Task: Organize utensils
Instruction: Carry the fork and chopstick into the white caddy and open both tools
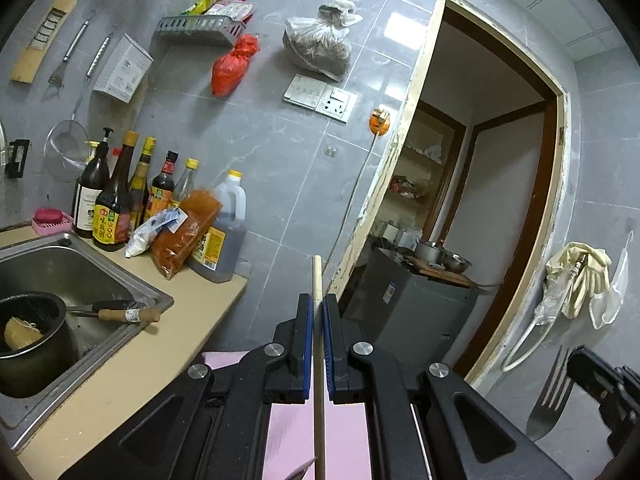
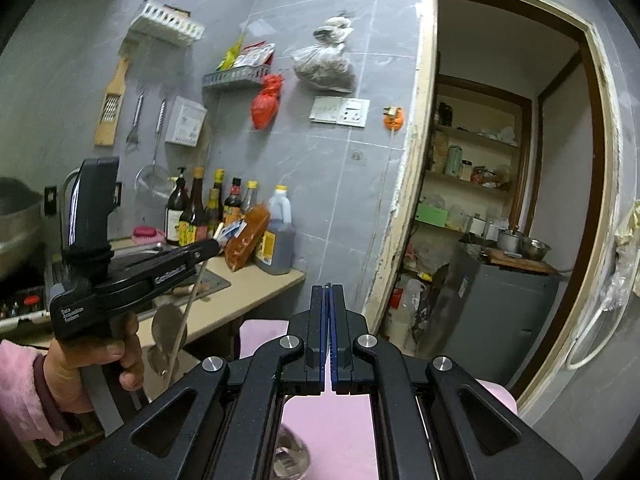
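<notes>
While I hold both claws up facing the grey tiled kitchen wall, my left gripper is clamped on a single chopstick, a pale, plain wooden stick that runs straight up between the blue pads and pokes out a little past the fingertips. From my right claw's camera the same chopstick slants down below the left gripper, which my left hand, in a fluffy pink sleeve, grips by its black handle. My right gripper is clenched tight, and a thin metal edge shows between its pads; the left camera shows a steel fork at that claw, tines up and handle hanging down, bright and slightly scuffed. To the left sits the steel sink with a black pot and a wooden-handled knife, and sauce bottles line the beige counter behind it.
</notes>
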### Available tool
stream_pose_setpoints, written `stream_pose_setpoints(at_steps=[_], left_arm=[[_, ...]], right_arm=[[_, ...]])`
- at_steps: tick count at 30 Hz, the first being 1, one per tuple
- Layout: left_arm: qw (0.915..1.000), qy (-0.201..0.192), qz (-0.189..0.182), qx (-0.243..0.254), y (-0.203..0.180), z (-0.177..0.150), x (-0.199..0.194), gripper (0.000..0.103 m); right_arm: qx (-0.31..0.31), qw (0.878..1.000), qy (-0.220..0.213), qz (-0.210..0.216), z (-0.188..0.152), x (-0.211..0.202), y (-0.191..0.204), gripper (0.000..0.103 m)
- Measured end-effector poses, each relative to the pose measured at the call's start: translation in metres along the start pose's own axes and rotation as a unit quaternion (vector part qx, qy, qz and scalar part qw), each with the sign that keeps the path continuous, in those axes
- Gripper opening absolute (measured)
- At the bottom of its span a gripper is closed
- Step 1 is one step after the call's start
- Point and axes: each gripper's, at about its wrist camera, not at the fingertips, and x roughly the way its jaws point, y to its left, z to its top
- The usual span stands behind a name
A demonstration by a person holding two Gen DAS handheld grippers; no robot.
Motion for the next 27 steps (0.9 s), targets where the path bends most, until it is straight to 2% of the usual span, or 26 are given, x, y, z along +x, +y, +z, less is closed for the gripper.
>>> stream_pose_setpoints(at_steps=[4,14,21,27], left_arm=[[0.9997,-0.022,0.004,0.004,0.0,-0.002,-0.007,0.005],[0.9991,-0.025,0.007,0.033,-0.004,-0.015,-0.022,0.005],[0.9983,-0.003,-0.005,0.057,-0.003,-0.021,-0.036,0.005],[0.9938,0.031,-0.021,0.105,-0.009,-0.025,-0.051,0.005]], right_arm=[[-0.001,1.0,0.008,0.009,-0.007,0.001,0.006,0.002],[-0.001,1.0,0.02,0.016,-0.022,0.003,0.015,0.002],[-0.005,0.999,0.027,0.018,-0.03,-0.001,0.022,0.002],[0.002,0.999,0.038,0.034,-0.034,-0.005,0.025,0.003]])
